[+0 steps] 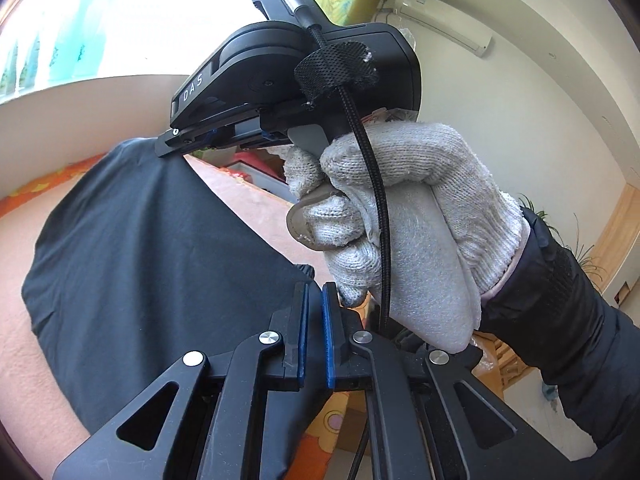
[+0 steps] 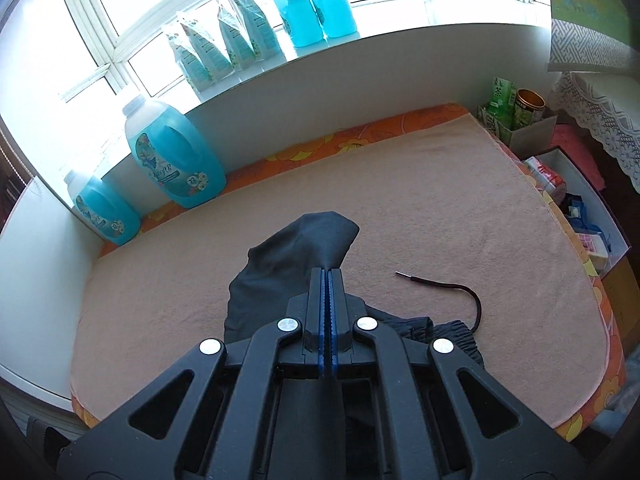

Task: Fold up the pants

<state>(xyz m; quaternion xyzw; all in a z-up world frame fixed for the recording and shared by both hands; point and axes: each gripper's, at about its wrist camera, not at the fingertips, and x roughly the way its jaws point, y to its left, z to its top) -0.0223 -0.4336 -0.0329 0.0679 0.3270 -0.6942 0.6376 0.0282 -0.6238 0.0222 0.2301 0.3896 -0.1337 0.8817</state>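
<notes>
- Your right gripper [image 2: 328, 276], black hard plastic with blue ribbed pads, has its jaws pressed flat together on a fold of the dark charcoal pants [image 2: 280, 264].
- That smooth, matte woven cloth rises to a soft rounded peak just past your right fingertips and drapes down onto the peach terry towel [image 2: 400, 208] that covers the table.
- Beside the right linkage you can see the gathered, crinkly waistband [image 2: 456, 332] lying on the towel, with a dark round drawstring [image 2: 460, 292] curling away from it to a pale tip.
- From your left wrist camera, the pants [image 1: 140, 260] hang as one broad, taut sheet, its top edge running up to the tip of the right gripper [image 1: 170, 146] above.
- Your left gripper [image 1: 314, 292] shows its blue pads nearly together with a thin slit between them; whether cloth sits in that slit the view does not let you tell, though the dark fabric edge lies right at the left pad.
- Your right hand [image 1: 400, 216] in a nubbly white knit glove wraps the grey handle, a braided black cable [image 1: 380, 220] running down across it.
- An orange flowered sheet [image 2: 360, 136] edges the towel at the far side.
- Translucent turquoise detergent jugs [image 2: 176, 156] with rounded shoulders stand on the sheet against the white wall, glossy pouches [image 2: 224, 44] lined up on the sill above.
</notes>
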